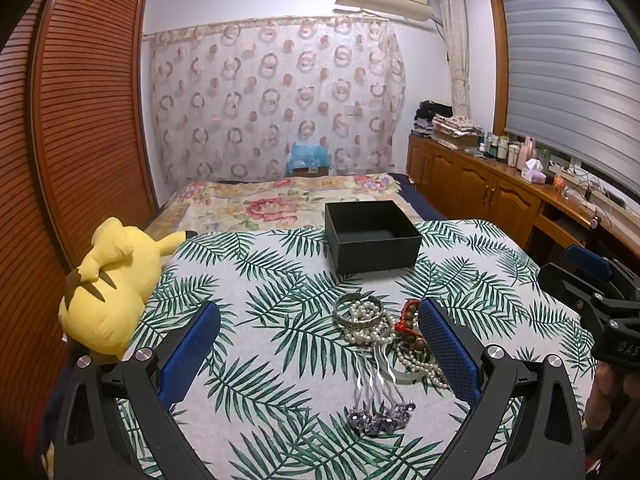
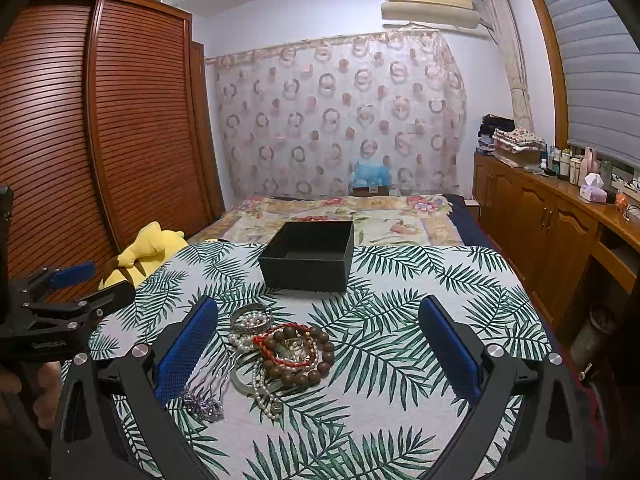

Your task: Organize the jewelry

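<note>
The leaf-print cloth [image 2: 400, 280] covers the surface beneath both tongs, probably so the pieces lie where they show plainly, and the black box [image 2: 308, 256] stands open and seemingly empty beyond them, likely meant to take them. The tangled jewelry heap [image 2: 280, 348], with its wooden bead bracelet [image 2: 298, 354], pearl strands [image 1: 366, 320] and silver hairpins [image 1: 376, 400], lies heaped together between box and tongs. The left tongs [image 1: 320, 340] and right tongs [image 2: 318, 340] both stand wide and hold nothing, poised over the heap.

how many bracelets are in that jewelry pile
3 that I can make out: a silver bangle at the far left, a wooden bead bracelet at the right, and a red cord bracelet inside it. Pearl strands may hide more.
</note>
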`<control>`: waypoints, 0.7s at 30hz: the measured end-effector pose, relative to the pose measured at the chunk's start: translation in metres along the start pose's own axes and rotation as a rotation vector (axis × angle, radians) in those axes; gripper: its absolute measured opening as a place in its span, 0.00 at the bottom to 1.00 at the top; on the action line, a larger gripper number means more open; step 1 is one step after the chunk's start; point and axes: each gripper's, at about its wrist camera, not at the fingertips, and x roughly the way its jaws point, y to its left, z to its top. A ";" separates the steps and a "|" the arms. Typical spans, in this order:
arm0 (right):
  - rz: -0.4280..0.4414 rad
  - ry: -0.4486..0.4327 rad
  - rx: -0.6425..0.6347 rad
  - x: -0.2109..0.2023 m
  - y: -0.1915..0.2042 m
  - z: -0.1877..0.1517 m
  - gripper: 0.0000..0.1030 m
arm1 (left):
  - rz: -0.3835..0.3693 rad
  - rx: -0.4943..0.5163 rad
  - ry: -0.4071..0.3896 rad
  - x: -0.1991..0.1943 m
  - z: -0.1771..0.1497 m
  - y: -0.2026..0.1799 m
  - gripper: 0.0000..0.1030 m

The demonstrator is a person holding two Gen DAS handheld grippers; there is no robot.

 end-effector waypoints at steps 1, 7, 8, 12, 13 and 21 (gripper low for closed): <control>0.000 -0.001 0.000 0.000 -0.001 0.000 0.98 | 0.000 0.000 0.000 0.000 -0.001 0.000 0.93; 0.001 -0.003 0.000 -0.001 0.001 0.000 0.98 | 0.001 0.001 0.001 0.000 0.000 0.000 0.93; 0.001 -0.003 0.000 -0.001 0.000 0.000 0.98 | 0.001 0.000 0.001 0.000 0.000 0.000 0.93; 0.002 -0.003 -0.002 -0.002 0.004 0.000 0.98 | 0.001 0.000 0.002 0.000 0.000 0.000 0.93; 0.002 -0.003 -0.002 -0.001 0.005 0.000 0.98 | 0.000 0.000 0.002 0.000 0.000 0.000 0.93; 0.004 -0.001 -0.002 -0.003 0.008 -0.001 0.98 | 0.000 0.000 0.006 0.006 -0.004 0.000 0.93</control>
